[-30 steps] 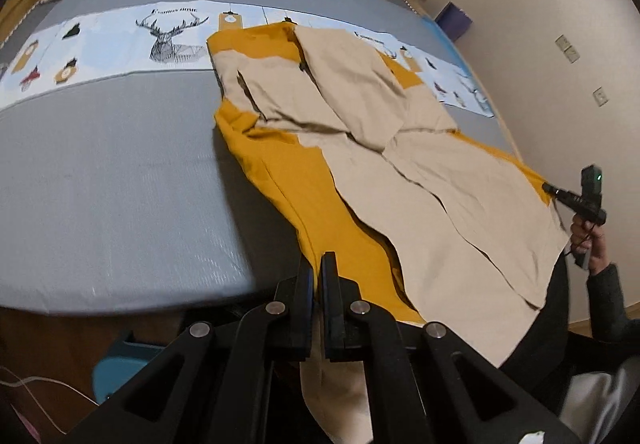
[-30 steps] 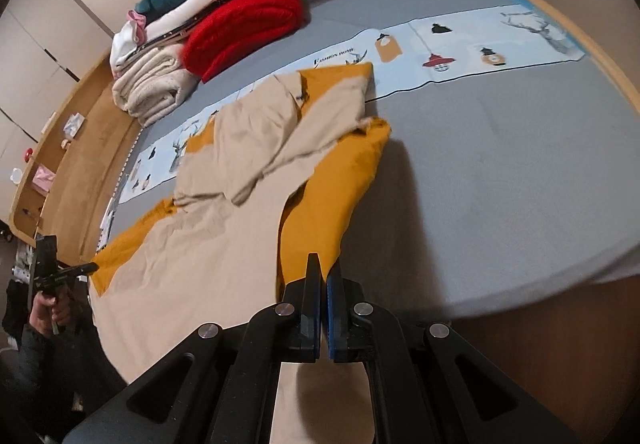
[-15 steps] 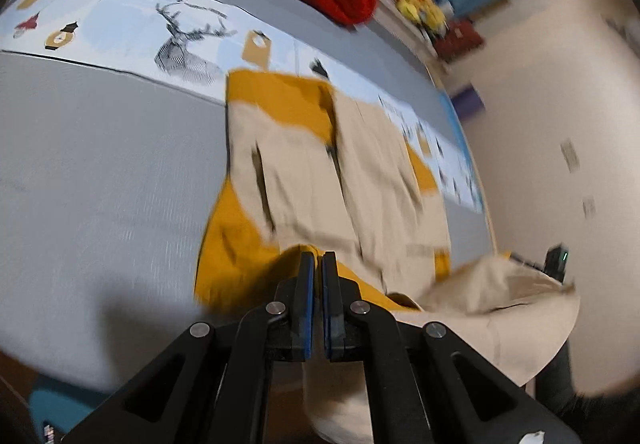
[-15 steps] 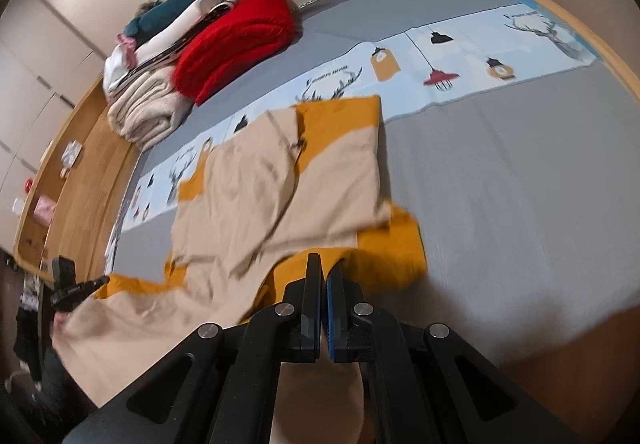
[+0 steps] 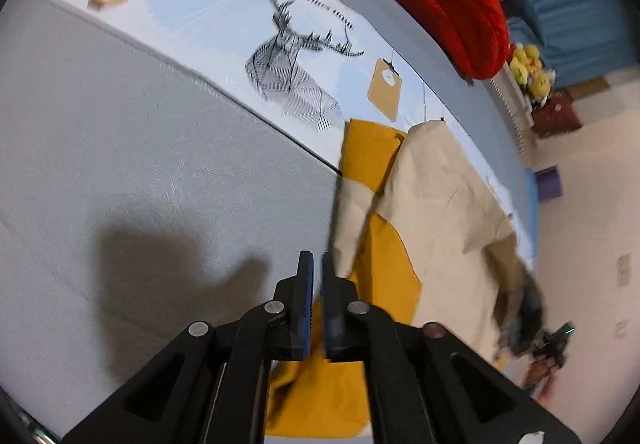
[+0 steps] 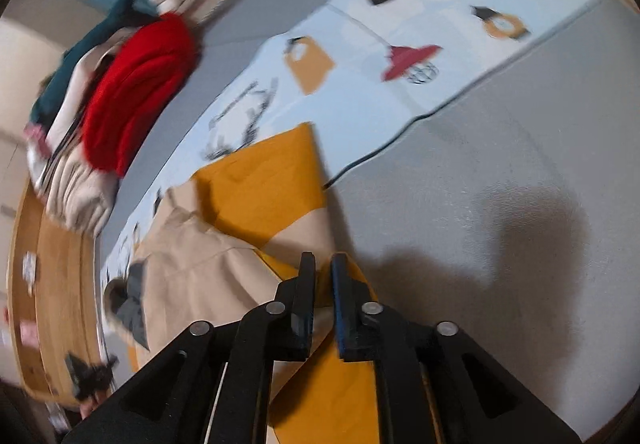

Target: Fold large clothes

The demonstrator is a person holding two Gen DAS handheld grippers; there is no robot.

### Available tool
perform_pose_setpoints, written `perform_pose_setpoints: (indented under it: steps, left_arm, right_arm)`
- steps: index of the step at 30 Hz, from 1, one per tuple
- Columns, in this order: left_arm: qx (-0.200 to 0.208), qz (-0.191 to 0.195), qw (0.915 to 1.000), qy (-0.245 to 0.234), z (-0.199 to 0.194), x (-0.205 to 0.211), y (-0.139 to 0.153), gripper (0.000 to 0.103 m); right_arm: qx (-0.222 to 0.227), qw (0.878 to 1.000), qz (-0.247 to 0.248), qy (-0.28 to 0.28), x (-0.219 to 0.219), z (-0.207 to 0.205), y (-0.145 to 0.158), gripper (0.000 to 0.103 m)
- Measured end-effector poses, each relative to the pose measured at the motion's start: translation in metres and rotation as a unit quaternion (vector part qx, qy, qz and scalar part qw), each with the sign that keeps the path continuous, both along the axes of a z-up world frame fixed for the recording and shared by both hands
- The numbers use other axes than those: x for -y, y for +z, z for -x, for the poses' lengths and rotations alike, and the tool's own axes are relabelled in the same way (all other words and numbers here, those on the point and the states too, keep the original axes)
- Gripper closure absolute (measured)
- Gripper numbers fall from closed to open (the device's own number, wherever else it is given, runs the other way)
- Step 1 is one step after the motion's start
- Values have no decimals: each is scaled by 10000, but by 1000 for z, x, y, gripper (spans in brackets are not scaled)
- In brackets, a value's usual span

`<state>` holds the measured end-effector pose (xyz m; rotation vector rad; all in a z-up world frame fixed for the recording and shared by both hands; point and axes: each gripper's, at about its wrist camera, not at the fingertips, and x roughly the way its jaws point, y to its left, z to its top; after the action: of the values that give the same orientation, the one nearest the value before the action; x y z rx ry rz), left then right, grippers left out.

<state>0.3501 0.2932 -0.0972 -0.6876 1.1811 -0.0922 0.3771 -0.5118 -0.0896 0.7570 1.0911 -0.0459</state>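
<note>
Left wrist, folded garment [image 5: 436, 212] on bed [image 5: 120, 148] (no containers visible)

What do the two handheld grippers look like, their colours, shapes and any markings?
Both match. The left gripper and right gripper are matte black plastic: two flat, upright fingers on angular linkage arms with triangular cut-outs, joined by round silver pivot pins. The left fingers' inner faces carry ridged blue pads. A small white sticker sits on the left gripper's lower right arm. No cables show.

The garment [image 5: 436, 204] lies on the bed [image 5: 140, 164], blankets [image 6: 132, 92] piled behind it.
</note>
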Motion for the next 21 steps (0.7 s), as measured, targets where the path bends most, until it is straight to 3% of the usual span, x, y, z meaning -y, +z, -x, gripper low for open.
perform_pose_setpoints:
  steps: [1, 4, 6, 8, 10, 21]
  left_arm:
    - [31, -153, 9999, -48, -1, 2, 1, 81]
    - [25, -517, 9983, -285, -4, 16, 3, 69]
    - [133, -663, 9964, -517, -7, 30, 6, 63]
    - [329, -788, 9931, -799, -9, 50, 10, 53]
    - [484, -852, 9904, -975, -11, 66, 10, 50]
    - [463, -1387, 9815, -1234, -52, 122, -10, 51]
  right_arm:
    - [87, 9999, 87, -20, 4, -1, 3, 93]
    - [299, 9979, 563, 132, 9, 0, 12, 88]
    - [424, 9952, 730, 490, 3, 0, 15, 77]
    - [517, 9909, 829, 929, -9, 3, 13, 50]
    - [485, 9873, 811, 1281, -22, 5, 4, 44]
    - [-97, 9850, 940, 1441, -41, -9, -33, 44]
